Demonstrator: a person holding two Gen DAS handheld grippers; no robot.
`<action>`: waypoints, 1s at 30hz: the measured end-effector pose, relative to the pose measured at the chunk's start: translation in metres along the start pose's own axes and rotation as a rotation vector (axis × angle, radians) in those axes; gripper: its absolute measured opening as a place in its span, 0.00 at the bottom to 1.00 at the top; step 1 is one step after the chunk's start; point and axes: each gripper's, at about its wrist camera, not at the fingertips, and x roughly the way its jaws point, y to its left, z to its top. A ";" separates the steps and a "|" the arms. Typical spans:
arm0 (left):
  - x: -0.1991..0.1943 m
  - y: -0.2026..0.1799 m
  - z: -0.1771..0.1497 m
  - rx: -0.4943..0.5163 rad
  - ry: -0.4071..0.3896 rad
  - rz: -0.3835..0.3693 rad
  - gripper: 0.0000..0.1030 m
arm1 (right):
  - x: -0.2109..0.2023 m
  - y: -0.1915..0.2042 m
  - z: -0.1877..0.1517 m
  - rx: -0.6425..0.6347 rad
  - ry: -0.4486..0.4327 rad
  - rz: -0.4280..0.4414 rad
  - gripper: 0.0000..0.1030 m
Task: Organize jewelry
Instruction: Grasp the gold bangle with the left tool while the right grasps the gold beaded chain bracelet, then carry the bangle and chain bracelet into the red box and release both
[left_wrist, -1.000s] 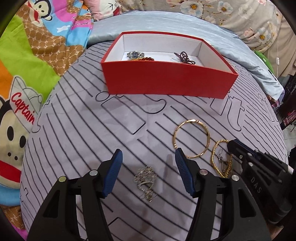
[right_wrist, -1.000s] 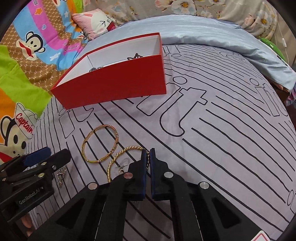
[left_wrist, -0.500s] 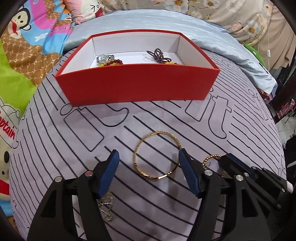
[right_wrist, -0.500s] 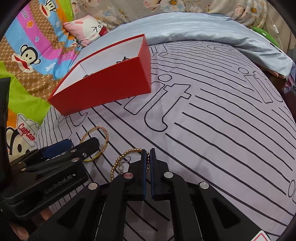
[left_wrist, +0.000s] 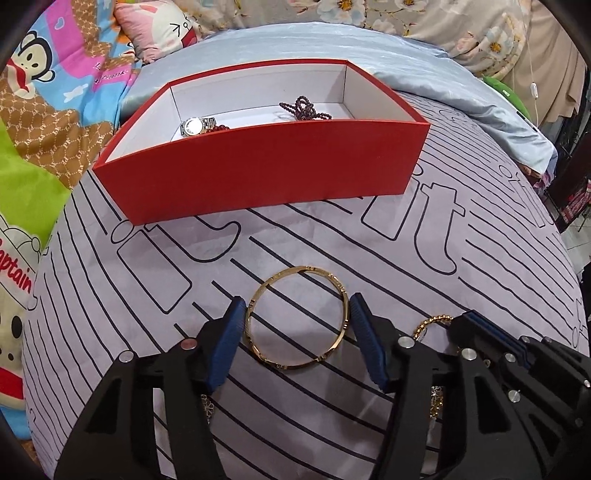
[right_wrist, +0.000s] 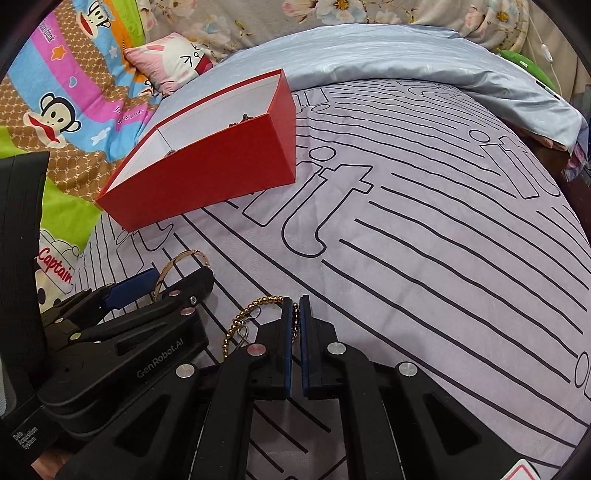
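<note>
A gold bangle (left_wrist: 297, 319) lies flat on the striped grey cloth. My left gripper (left_wrist: 295, 321) is open, its blue pads on either side of the bangle, close to its rim. My right gripper (right_wrist: 295, 310) is shut on a gold beaded bracelet (right_wrist: 240, 325), whose loop hangs to the left of the fingers; the bracelet also shows in the left wrist view (left_wrist: 430, 323). A red box (left_wrist: 258, 173) with white lining stands beyond, holding a silver watch (left_wrist: 194, 126) and a dark beaded bracelet (left_wrist: 304, 109). A silver piece (left_wrist: 207, 404) lies mostly hidden under my left gripper.
The striped cloth (right_wrist: 424, 240) lies over a bed. A light blue pillow (right_wrist: 388, 55) lies behind the box. A cartoon monkey blanket (left_wrist: 44, 92) is on the left. The bed's edge drops off at the far right.
My left gripper has moved from over the silver piece to around the gold bangle and come closer to the red box. My right gripper stays shut on the beaded bracelet.
</note>
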 end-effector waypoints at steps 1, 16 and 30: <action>0.000 0.001 0.000 -0.002 0.001 -0.004 0.54 | -0.001 0.000 0.000 -0.002 -0.002 -0.001 0.03; -0.048 0.027 0.001 -0.063 -0.043 -0.023 0.54 | -0.040 0.020 0.014 -0.032 -0.084 0.041 0.03; -0.098 0.060 0.015 -0.105 -0.103 -0.014 0.54 | -0.083 0.041 0.039 -0.084 -0.178 0.079 0.03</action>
